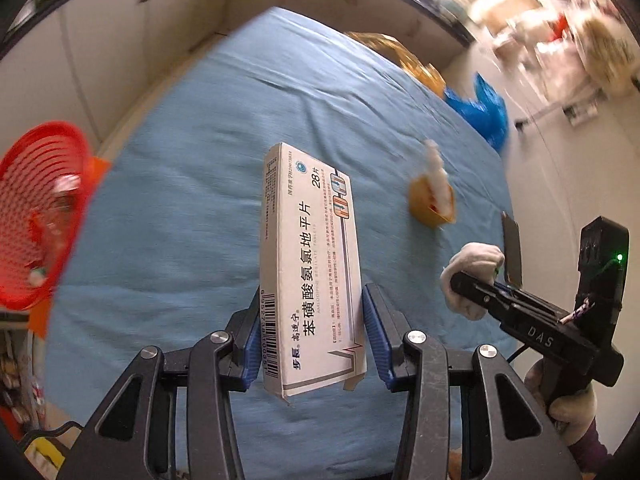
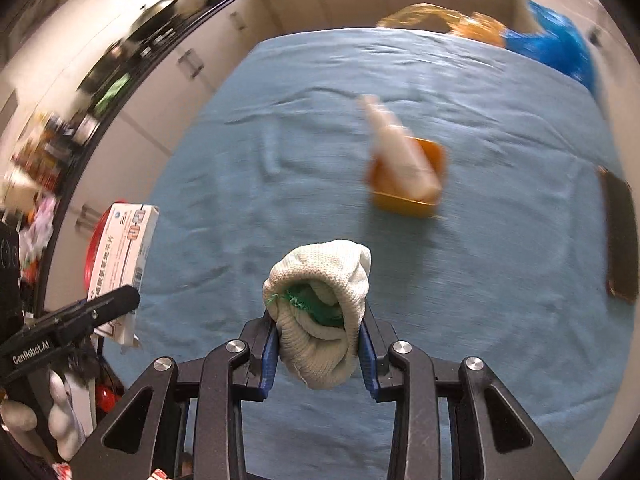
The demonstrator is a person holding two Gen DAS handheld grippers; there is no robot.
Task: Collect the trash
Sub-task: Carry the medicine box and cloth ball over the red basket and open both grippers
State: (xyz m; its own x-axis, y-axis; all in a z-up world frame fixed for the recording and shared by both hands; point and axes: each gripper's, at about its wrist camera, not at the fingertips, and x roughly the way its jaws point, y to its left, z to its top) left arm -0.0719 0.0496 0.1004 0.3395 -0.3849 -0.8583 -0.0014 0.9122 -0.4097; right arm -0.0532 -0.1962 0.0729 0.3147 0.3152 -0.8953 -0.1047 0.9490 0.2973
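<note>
My left gripper (image 1: 310,320) is shut on a white medicine box (image 1: 310,264) with blue print, held above the blue cloth (image 1: 192,208). The box also shows at the left of the right wrist view (image 2: 124,264). My right gripper (image 2: 318,340) is shut on a rolled-up white knit glove (image 2: 320,304) with a green trim; the glove also shows in the left wrist view (image 1: 472,276). A red mesh basket (image 1: 36,216) holding some trash stands off the cloth's left edge.
An orange tray (image 2: 408,184) holding a white bottle (image 2: 400,152) sits mid-cloth. A dark phone (image 2: 622,236) lies at the right edge. An orange bag (image 2: 440,20) and a blue plastic bag (image 2: 556,48) lie at the far corner. Cabinets line the far wall.
</note>
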